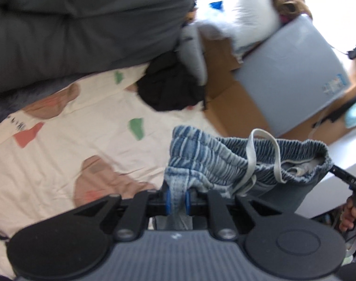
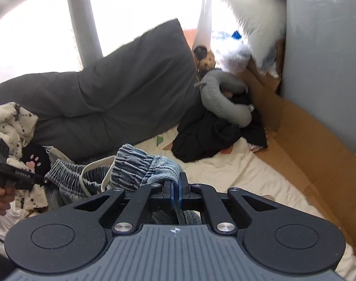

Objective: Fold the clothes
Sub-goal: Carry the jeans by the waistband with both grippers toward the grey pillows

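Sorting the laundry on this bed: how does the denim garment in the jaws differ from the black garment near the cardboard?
The denim garment is pale blue with a ribbed elastic waistband and a white drawstring; the black garment is plain and dark. The denim one is lifted, pinched by the left gripper and the right gripper; the black one lies crumpled on the sheet, partly under a grey neck pillow. Neither is folded yet.

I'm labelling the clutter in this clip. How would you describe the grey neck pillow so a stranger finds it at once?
Start at the big dark grey cushion leaning under the window, then follow it to its right-hand end, by the cardboard box. The neck pillow lies there on top of a heap of black clothing. It alone is a smooth, light grey, curved tube.
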### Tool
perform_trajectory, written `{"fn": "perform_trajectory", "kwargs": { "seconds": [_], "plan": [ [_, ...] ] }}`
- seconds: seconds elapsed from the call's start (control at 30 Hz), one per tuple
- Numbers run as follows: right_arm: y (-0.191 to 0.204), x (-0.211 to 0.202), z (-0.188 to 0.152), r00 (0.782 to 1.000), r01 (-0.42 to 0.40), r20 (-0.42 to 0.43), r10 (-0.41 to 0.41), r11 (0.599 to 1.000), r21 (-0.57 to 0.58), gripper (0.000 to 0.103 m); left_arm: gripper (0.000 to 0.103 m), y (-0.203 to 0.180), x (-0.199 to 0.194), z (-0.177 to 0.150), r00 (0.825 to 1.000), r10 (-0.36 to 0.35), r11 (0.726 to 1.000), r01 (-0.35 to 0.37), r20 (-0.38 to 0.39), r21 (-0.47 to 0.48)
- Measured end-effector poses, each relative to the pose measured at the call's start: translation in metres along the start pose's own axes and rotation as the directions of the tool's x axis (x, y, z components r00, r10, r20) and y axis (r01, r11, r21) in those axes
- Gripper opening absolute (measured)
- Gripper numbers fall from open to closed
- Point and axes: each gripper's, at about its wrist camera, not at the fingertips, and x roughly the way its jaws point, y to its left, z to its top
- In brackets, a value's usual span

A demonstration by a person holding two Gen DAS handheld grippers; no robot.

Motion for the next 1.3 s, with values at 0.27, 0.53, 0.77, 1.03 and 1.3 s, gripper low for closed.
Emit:
{"fn": "perform_trajectory", "kwargs": {
  "seconds": [0.27, 0.53, 0.77, 1.03, 1.3],
  "plan": [
    [-0.022, 0.113, -0.007, 0.997, -0.026, -0.079, 0.027, 1.0, 0.004, 0.002, 0.012, 0.021, 0.066, 0.012, 0.993, 0.101, 0.995, -0.103, -0.064, -0.02],
    [-0.054, 0.243, -0.019, 0.979, -0.04, -0.199, 0.043, 0.999, 0.016, 0.002, 0.012, 0.062, 0.122, 0.037, 0.979, 0.15, 0.984, -0.162, -0.135, -0.08],
    [-0.053, 0.323, 0.003, 0.969, -0.056, -0.241, 0.054, 0.998, -0.003, 0.002, 0.012, 0.089, 0.14, 0.048, 0.967, 0.204, 0.97, -0.221, -0.152, -0.102],
    [-0.035, 0.385, 0.04, 0.965, -0.051, -0.259, 0.037, 0.998, -0.045, 0.002, 0.012, 0.113, 0.126, 0.063, 0.973, 0.203, 0.96, -0.22, -0.113, -0.172],
    [-0.015, 0.442, 0.088, 0.966, -0.074, -0.254, 0.048, 0.993, -0.095, 0.002, 0.012, 0.133, 0.114, 0.097, 0.967, 0.253, 0.941, -0.256, -0.043, -0.222]
  ]
}}
